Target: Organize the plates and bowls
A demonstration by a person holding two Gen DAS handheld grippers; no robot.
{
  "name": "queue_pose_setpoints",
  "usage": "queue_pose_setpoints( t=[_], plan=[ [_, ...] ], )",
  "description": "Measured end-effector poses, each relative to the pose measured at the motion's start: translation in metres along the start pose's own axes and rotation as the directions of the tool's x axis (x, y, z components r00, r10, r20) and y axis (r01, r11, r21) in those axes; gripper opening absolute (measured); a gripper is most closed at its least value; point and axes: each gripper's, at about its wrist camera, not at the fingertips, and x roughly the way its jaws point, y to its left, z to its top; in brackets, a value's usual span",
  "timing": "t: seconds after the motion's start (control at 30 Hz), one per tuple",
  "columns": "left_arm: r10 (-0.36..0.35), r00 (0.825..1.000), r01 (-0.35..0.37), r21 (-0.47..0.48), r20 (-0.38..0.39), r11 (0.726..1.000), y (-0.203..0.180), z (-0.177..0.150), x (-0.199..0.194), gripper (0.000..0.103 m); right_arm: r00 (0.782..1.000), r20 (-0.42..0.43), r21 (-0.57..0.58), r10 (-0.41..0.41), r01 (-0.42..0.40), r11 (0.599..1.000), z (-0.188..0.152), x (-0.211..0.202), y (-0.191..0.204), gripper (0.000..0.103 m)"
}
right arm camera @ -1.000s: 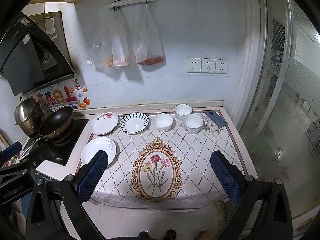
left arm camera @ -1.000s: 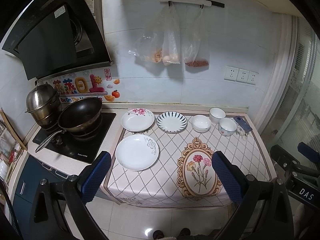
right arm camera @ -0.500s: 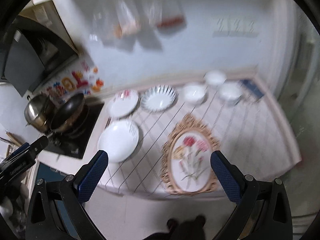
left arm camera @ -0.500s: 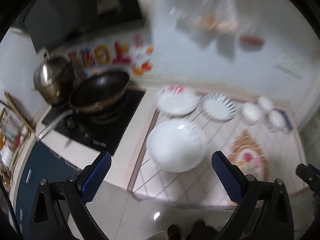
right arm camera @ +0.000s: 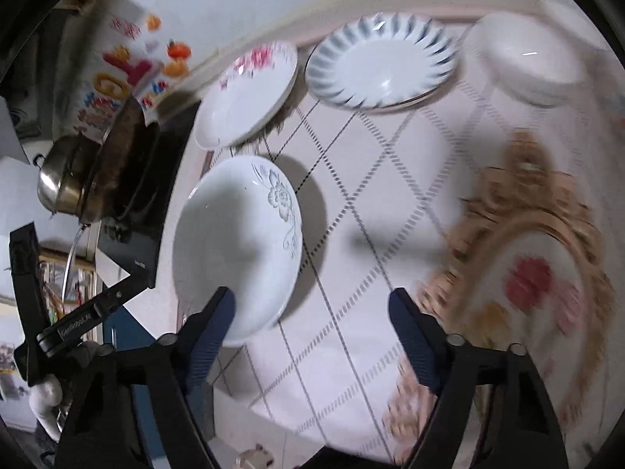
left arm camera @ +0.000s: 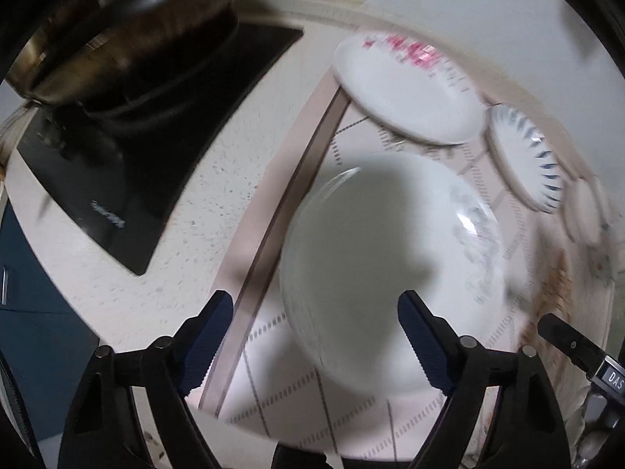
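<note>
A white plate with a grey flower (left arm camera: 383, 258) lies on the patterned cloth; it also shows in the right wrist view (right arm camera: 238, 242). My left gripper (left arm camera: 314, 336) is open, close above its near edge. My right gripper (right arm camera: 312, 328) is open, just right of the plate, its left finger over the rim. Behind lie a pink-flower plate (left arm camera: 402, 86) (right arm camera: 246, 93), a blue-striped plate (left arm camera: 527, 156) (right arm camera: 381, 64) and a white bowl (right arm camera: 527, 58).
A wok (left arm camera: 129, 31) sits on the black cooktop (left arm camera: 148, 148) at the left, with a steel pot (right arm camera: 58, 183) beyond. The cloth has a gold-framed flower print (right arm camera: 539, 281) at the right. The counter's front edge is near.
Both grippers have dropped from a high, far view down close over the counter, towards the grey-flower plate. Both stay open. No dish has moved.
</note>
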Motion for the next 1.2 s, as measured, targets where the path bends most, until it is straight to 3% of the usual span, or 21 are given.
queue_pose_setpoints(
  t=[0.13,0.2,0.27,0.37,0.43,0.63,0.83,1.2],
  plan=[
    [-0.017,0.997,0.016,-0.018,-0.074,1.000,0.007,0.011,0.035,0.061,0.998,-0.063,-0.011,0.012,-0.013,1.000,0.026,0.049,0.002,0.067],
    [-0.023,0.996,0.021,-0.018,-0.088,1.000,0.009,0.014,0.044,0.045,0.995,-0.092,-0.005,0.025,-0.025,1.000,0.036,0.071,0.002,0.061],
    [-0.034,0.995,0.032,-0.021,-0.091,0.999,0.010,0.016,0.049,0.034,0.992,-0.123,-0.002,0.028,-0.029,1.000,0.042,0.087,0.001,0.043],
    [-0.028,0.997,0.025,-0.042,-0.068,0.999,0.011,0.016,0.047,0.033,0.989,-0.143,-0.016,0.038,-0.041,0.999,0.047,0.103,0.002,0.019],
    [-0.027,0.998,0.024,-0.044,-0.058,0.999,0.011,0.015,0.045,0.032,0.989,-0.142,-0.032,0.051,-0.056,0.998,0.047,0.109,0.005,0.011],
    [-0.015,0.999,0.014,-0.021,-0.037,1.000,0.005,0.007,0.036,0.030,0.991,-0.133,-0.080,0.025,-0.036,0.996,0.043,0.103,0.017,0.012],
    [-0.034,0.999,0.035,0.025,-0.015,0.999,-0.026,-0.001,0.021,0.029,0.995,-0.104,-0.108,0.007,-0.018,0.994,0.038,0.080,0.014,0.012],
    [-0.116,0.993,0.116,0.155,-0.012,0.981,-0.108,-0.025,0.015,0.029,0.999,-0.031,-0.045,-0.020,0.019,0.999,0.007,-0.001,-0.055,0.012]
  ],
)
